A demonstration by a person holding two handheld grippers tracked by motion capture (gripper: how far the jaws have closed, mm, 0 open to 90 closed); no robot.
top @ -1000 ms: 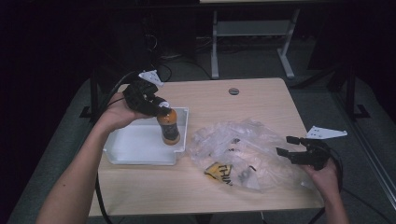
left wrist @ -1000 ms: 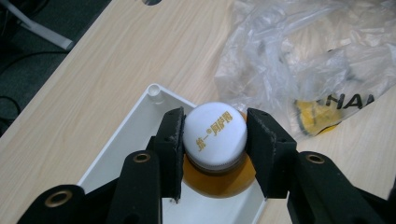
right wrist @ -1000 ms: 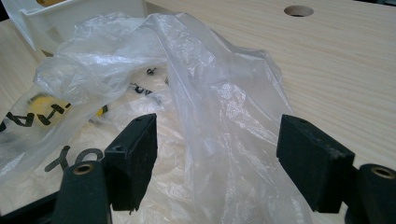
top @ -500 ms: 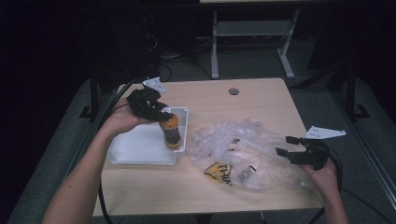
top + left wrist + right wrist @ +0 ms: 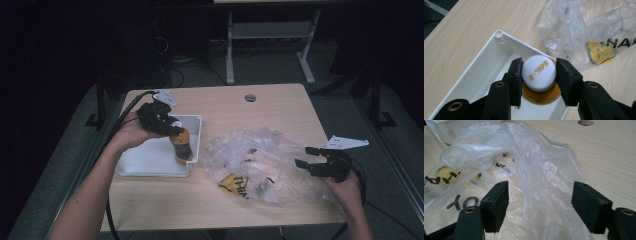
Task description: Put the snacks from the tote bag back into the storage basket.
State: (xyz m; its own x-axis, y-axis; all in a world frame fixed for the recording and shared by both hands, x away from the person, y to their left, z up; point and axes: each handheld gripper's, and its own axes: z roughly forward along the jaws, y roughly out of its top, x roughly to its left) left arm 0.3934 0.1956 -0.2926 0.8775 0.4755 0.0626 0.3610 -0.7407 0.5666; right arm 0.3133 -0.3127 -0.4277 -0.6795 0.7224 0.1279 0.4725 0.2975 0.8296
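An amber bottle (image 5: 181, 146) with a white cap (image 5: 539, 71) stands upright at the right end of a white tray (image 5: 150, 172). My left gripper (image 5: 171, 125) comes at it from the left and above, shut on the cap, with a pad (image 5: 517, 75) pressed on each side. The bottle's base is low inside the tray (image 5: 486, 50); whether it touches the floor I cannot tell. A crumpled clear plastic bag (image 5: 265, 160) lies at the table's middle right. My right gripper (image 5: 306, 156) rests at its right edge, open, with a fold of the bag (image 5: 536, 170) rising loose between the jaws.
The bag (image 5: 574, 27) carries black lettering and a yellow patch (image 5: 234, 182), and lies close to the tray's right wall. A round cable hole (image 5: 250, 97) sits at the table's far middle. A metal desk frame (image 5: 270, 35) stands on the floor beyond the table.
My left hand has lowered the bottle, held by its cap, deeper into the tray. My right gripper and the bag have not moved.
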